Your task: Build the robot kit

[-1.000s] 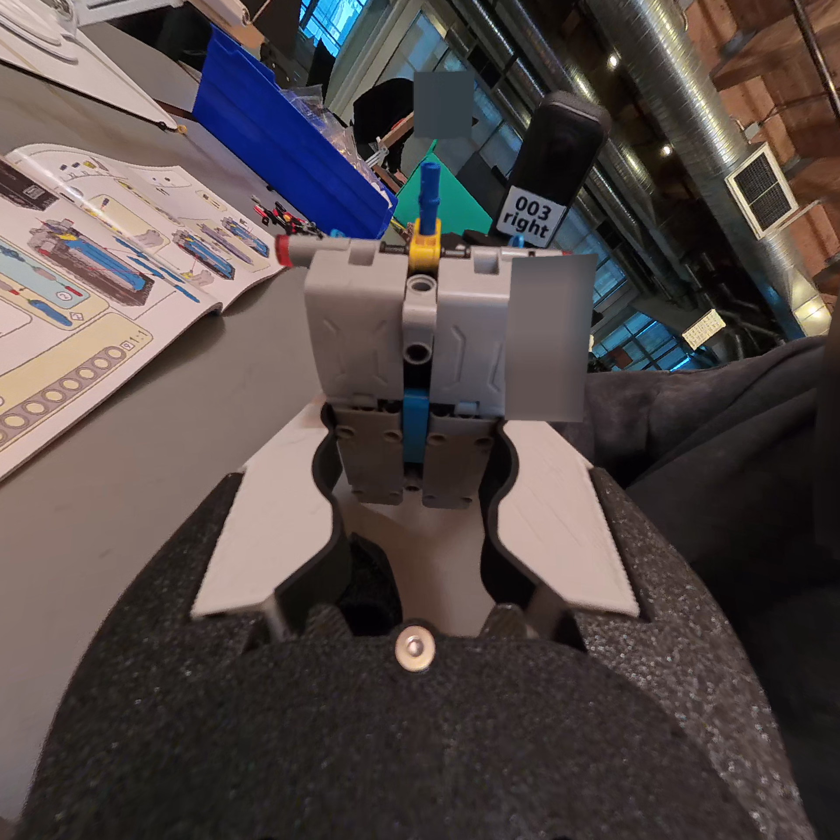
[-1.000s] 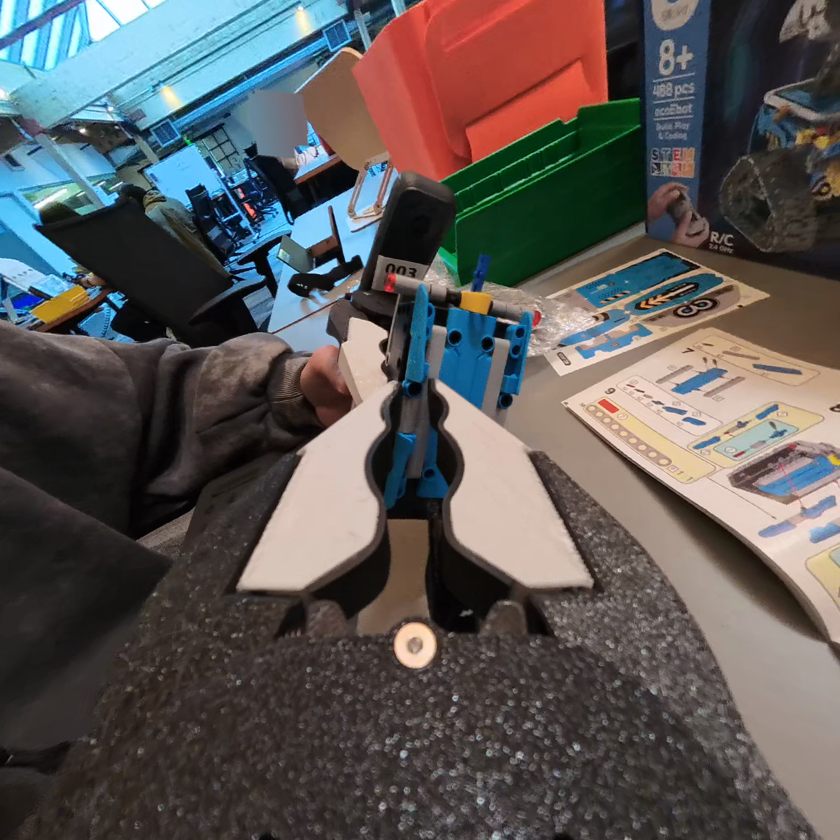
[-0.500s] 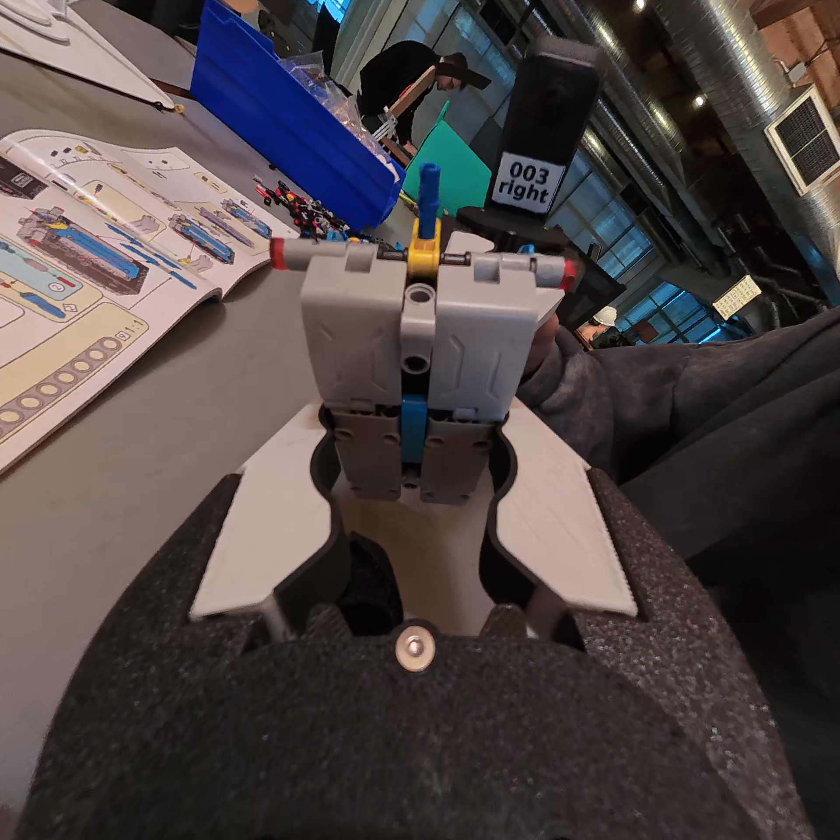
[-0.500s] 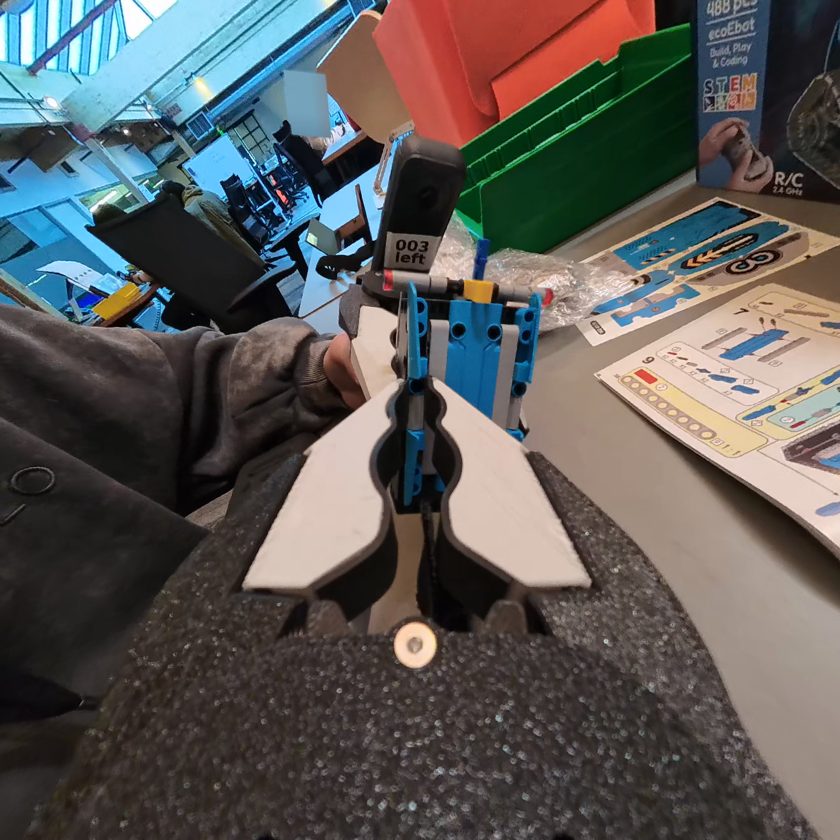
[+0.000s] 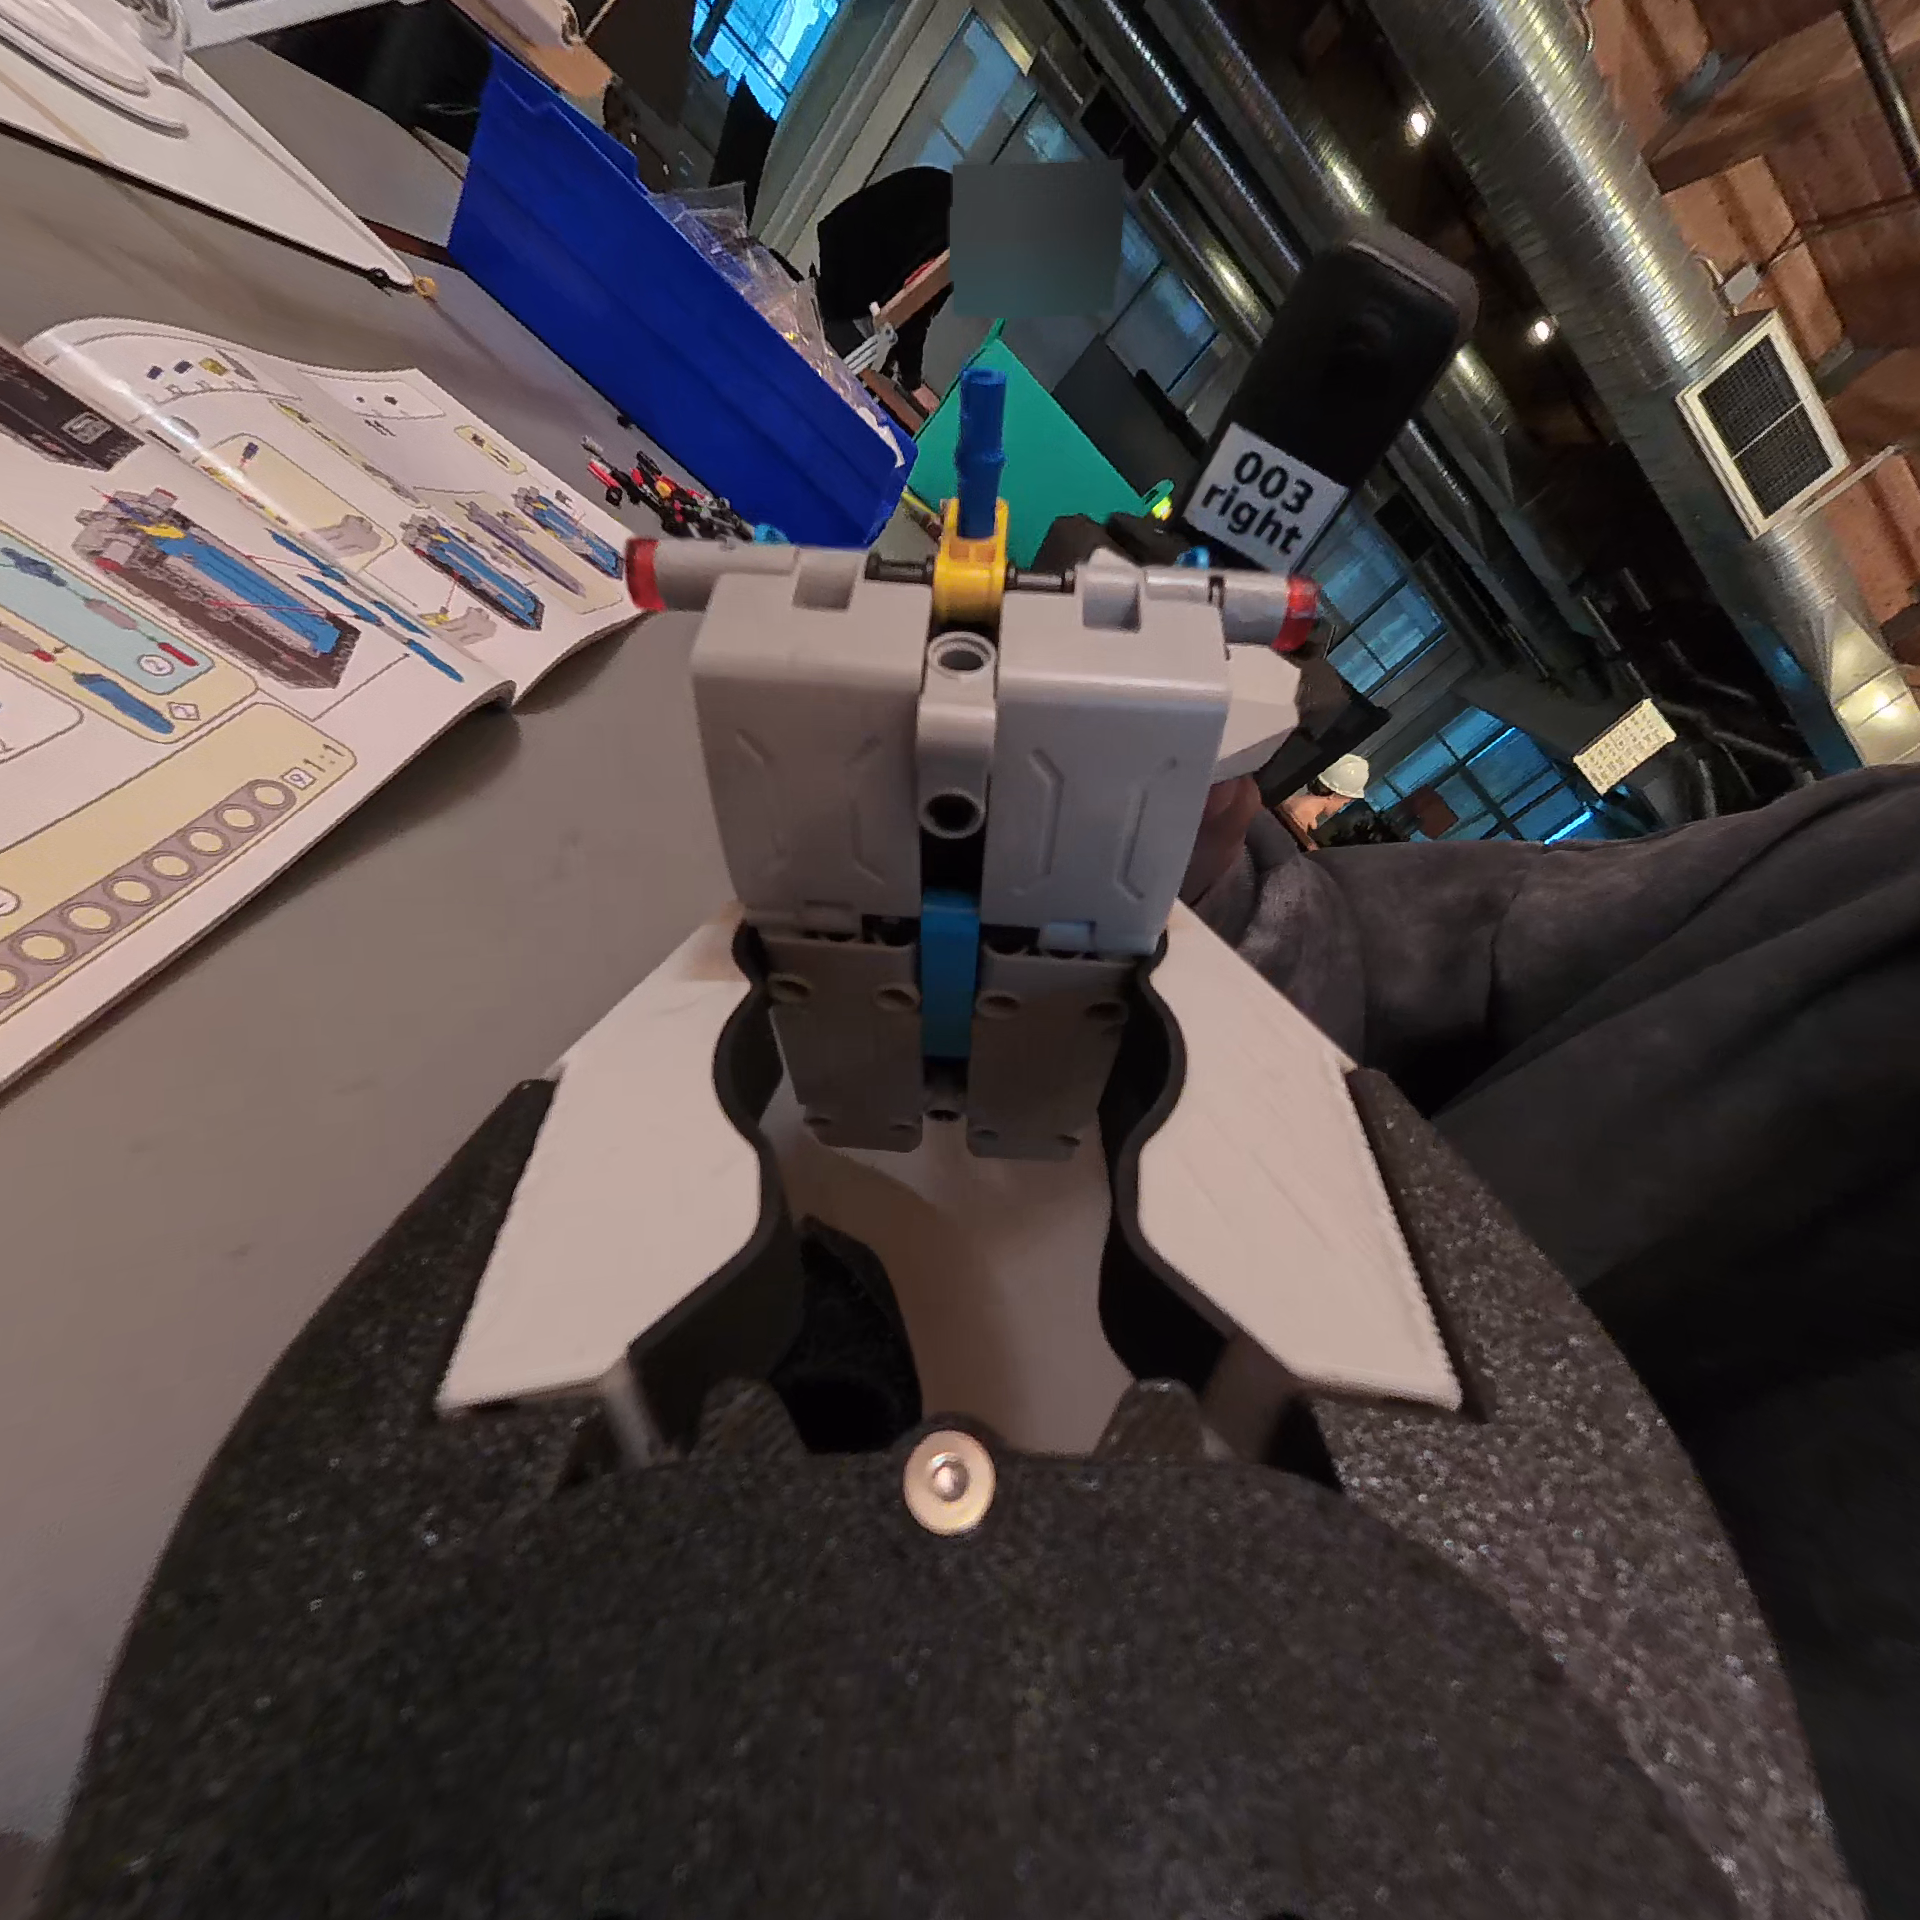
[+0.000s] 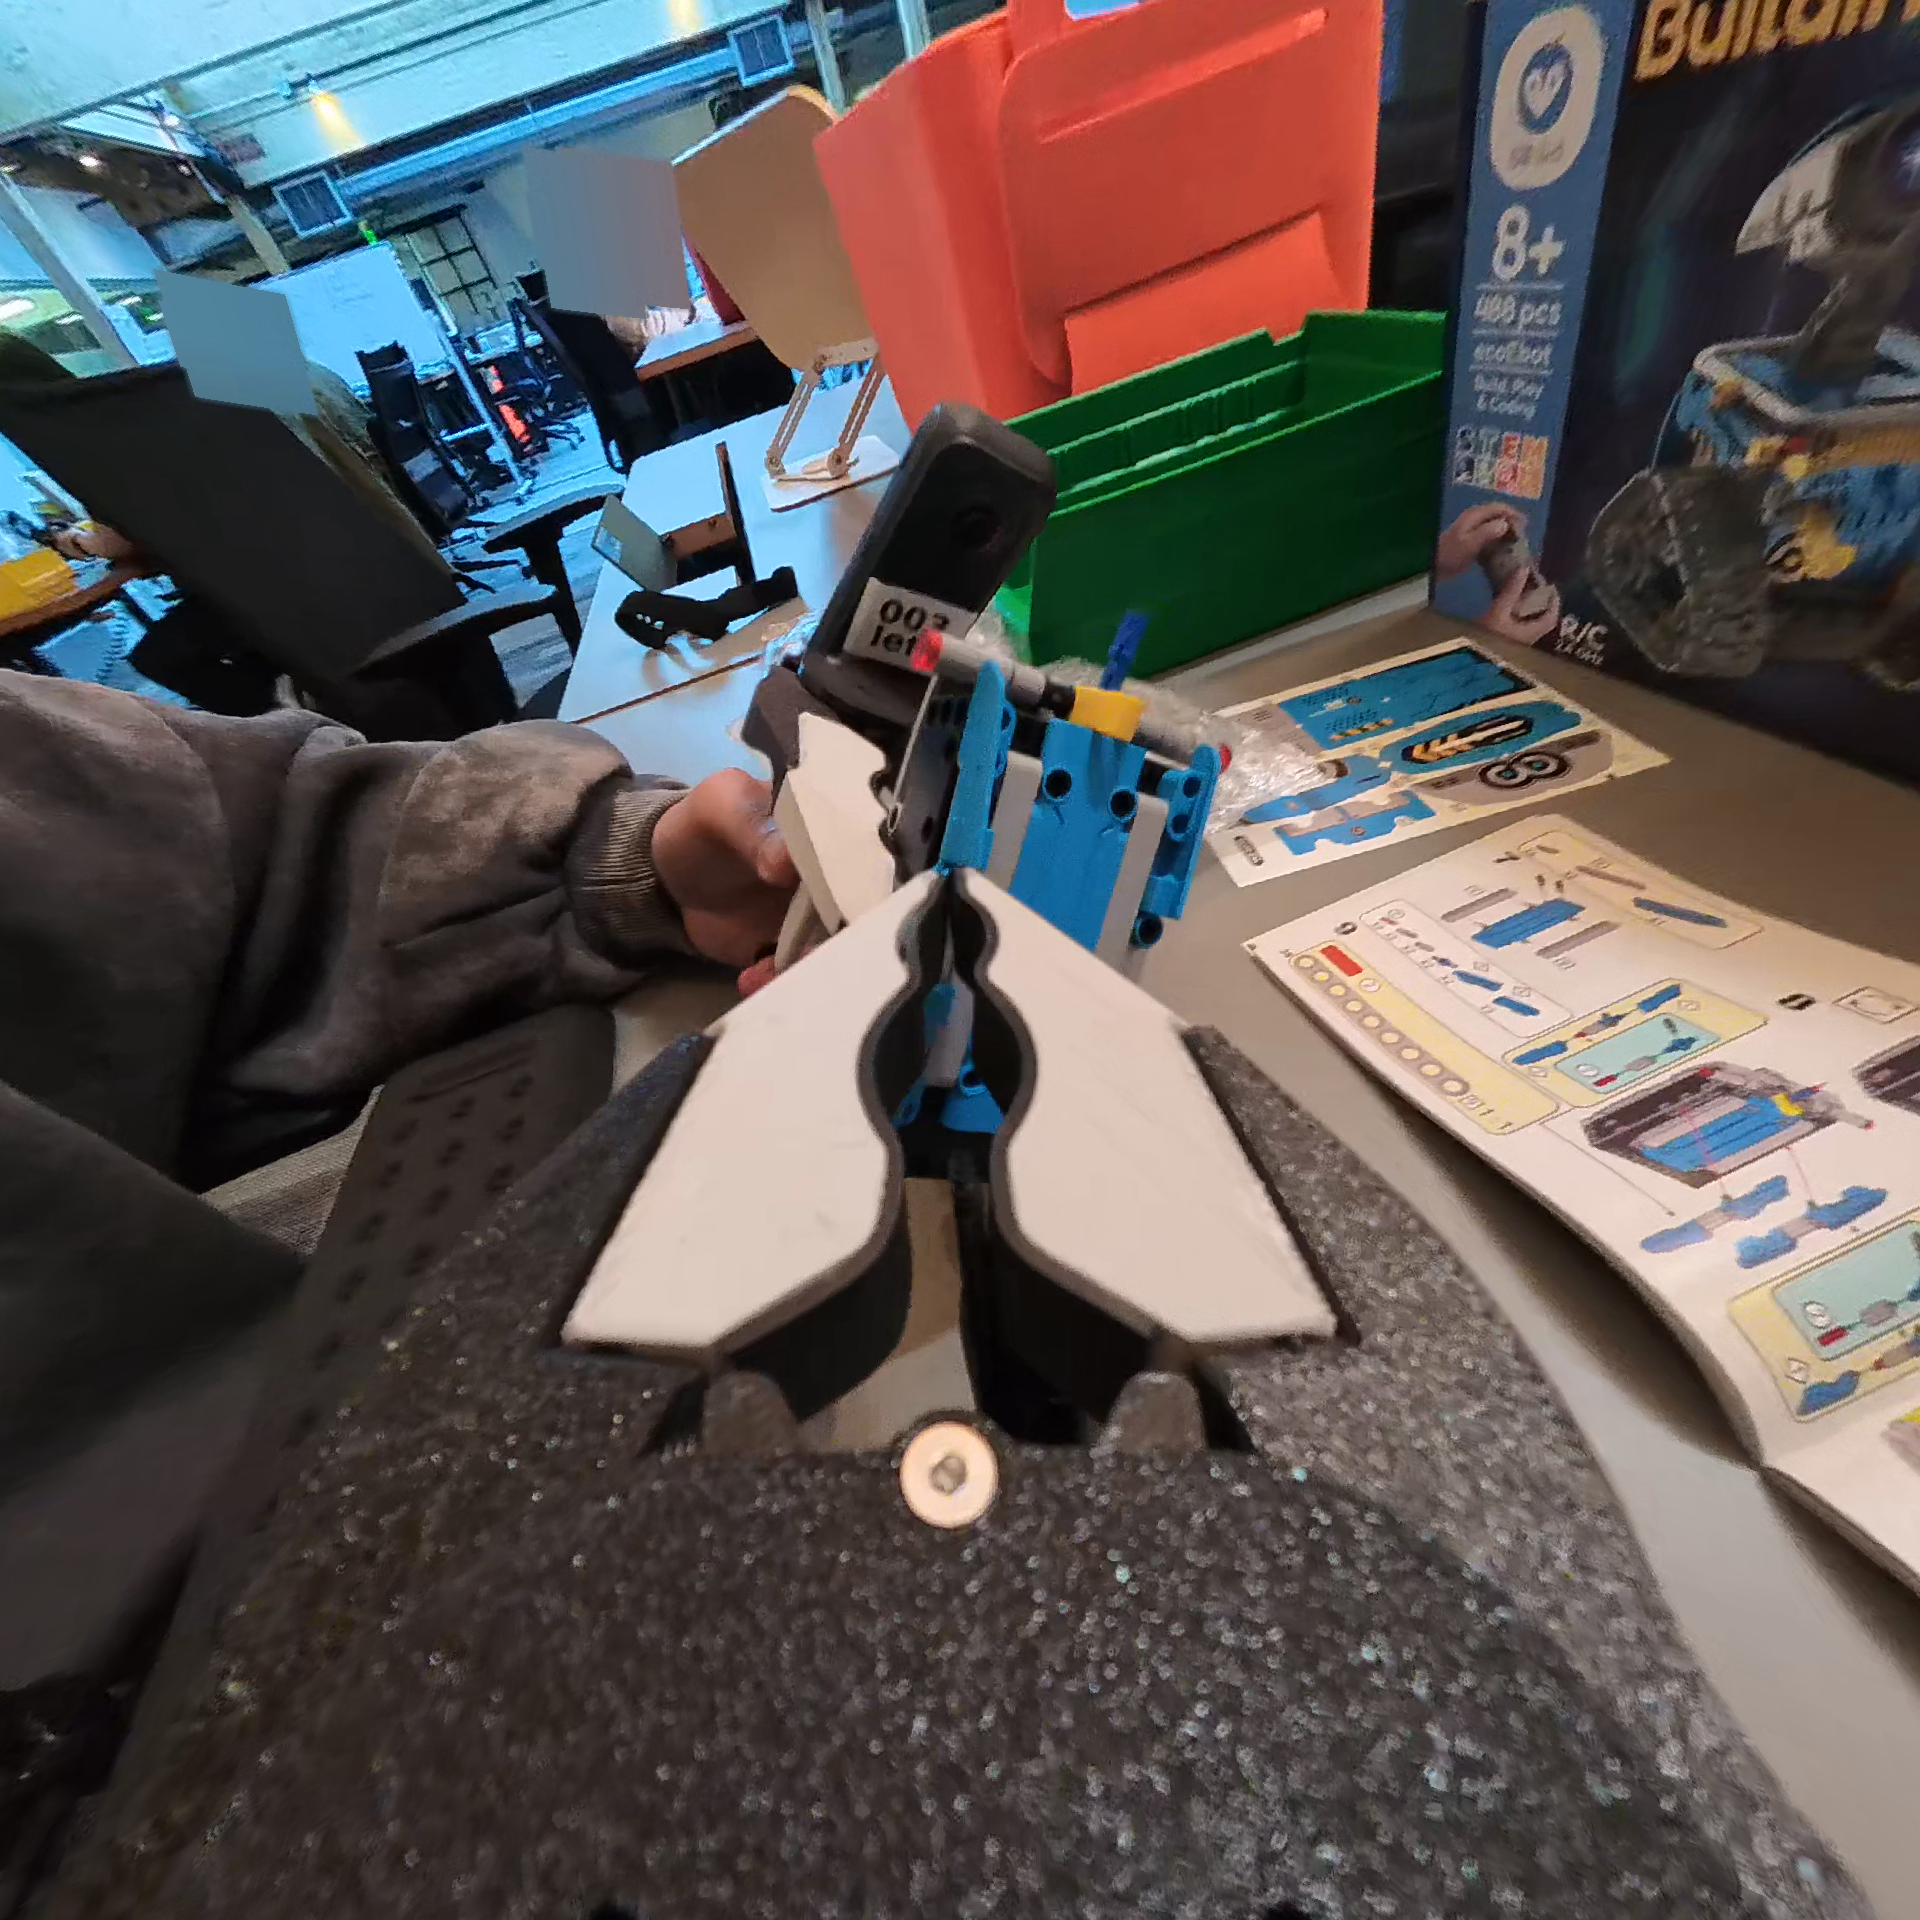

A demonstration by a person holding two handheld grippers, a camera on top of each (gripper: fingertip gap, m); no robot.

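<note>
My left gripper [image 5: 951, 935] is shut on a brick assembly [image 5: 810, 769] of grey panels with a blue centre strip, held upright above the table. A grey axle with red ends [image 5: 665, 566] crosses its top, carrying a yellow connector [image 5: 971, 582] and a blue pin [image 5: 977, 436]. In the right wrist view the assembly's blue side [image 6: 1091, 831] faces me, held by the left gripper's white finger [image 6: 831, 821]. My right gripper [image 6: 948, 883] is shut, its tips meeting just under the lower end of the assembly's blue side beam [image 6: 982, 769]. Nothing shows between its pads.
An open instruction booklet [image 5: 208, 675] [image 6: 1610, 1091] lies on the grey table. A blue bin [image 5: 644, 301] and small loose parts [image 5: 665, 488] lie beyond it. A green bin [image 6: 1226, 499], an orange seat-like shape [image 6: 1122, 208], the kit box [image 6: 1714, 364] and a sticker sheet [image 6: 1434, 748] stand behind the assembly. Left and right tips are no more than a few centimetres apart.
My right gripper's fingers, earlier a little apart around the blue side beam, have come fully together, and the beam now lies beyond the tips. The left gripper keeps its hold on the assembly.
</note>
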